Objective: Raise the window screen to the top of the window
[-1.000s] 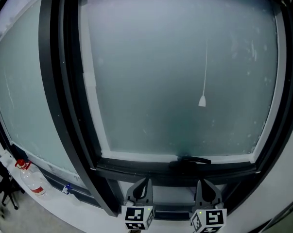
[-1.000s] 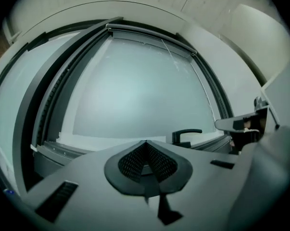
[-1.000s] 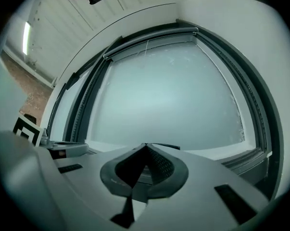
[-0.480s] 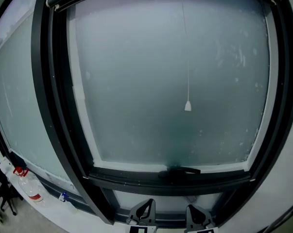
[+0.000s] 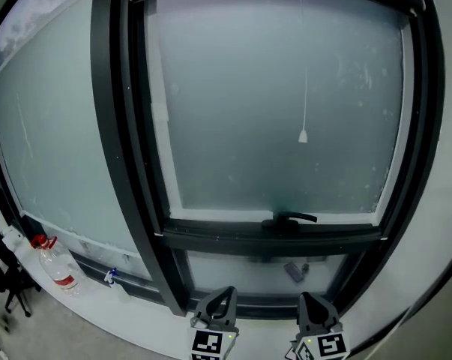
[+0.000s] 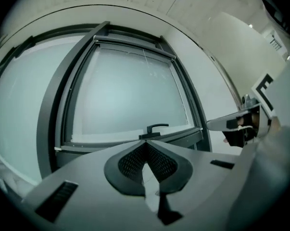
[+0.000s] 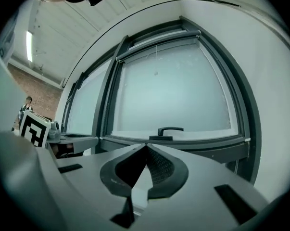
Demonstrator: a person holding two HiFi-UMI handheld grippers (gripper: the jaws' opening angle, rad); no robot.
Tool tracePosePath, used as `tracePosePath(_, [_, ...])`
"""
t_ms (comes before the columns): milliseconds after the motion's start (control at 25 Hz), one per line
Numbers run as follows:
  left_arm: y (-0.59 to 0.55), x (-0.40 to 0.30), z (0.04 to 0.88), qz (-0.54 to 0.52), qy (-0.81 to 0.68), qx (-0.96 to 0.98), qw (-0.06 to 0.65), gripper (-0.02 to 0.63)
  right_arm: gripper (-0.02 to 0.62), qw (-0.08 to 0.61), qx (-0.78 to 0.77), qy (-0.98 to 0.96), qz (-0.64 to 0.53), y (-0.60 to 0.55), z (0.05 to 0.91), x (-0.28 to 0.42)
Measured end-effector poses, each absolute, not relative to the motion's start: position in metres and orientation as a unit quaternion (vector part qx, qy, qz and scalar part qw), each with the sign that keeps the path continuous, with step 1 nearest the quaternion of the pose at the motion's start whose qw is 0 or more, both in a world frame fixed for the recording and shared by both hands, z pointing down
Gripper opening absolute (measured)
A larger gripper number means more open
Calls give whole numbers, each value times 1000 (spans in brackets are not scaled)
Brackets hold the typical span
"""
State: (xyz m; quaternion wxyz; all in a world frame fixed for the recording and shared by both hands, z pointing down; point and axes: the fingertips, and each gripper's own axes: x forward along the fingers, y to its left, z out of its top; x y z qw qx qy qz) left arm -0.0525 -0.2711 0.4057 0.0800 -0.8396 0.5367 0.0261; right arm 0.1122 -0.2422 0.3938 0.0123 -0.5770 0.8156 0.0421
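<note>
Below the window (image 5: 127,163), the left gripper (image 5: 226,294) and right gripper (image 5: 309,299) pointed up, side by side. Each had its jaws pressed together, holding nothing.

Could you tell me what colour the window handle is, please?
Black. The handle shows best in the head view.

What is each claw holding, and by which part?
Nothing: the left claw and the right claw are both shut and empty, short of the window handle.

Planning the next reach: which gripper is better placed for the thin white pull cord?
Likely the right gripper: it sits almost under the thin white pull cord; the left gripper is farther aside. Both shut.
</note>
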Motion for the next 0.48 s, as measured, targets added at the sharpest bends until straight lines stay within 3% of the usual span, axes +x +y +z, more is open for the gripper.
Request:
tracePosePath(240, [-204,-91,415,16,551,-832,59,3,5,2,-593,805,31,-167,409,95])
tracePosePath(480, [-152,-83,406,36,555,-828,66,3,5,-3,-593,804,42,-114,405,84])
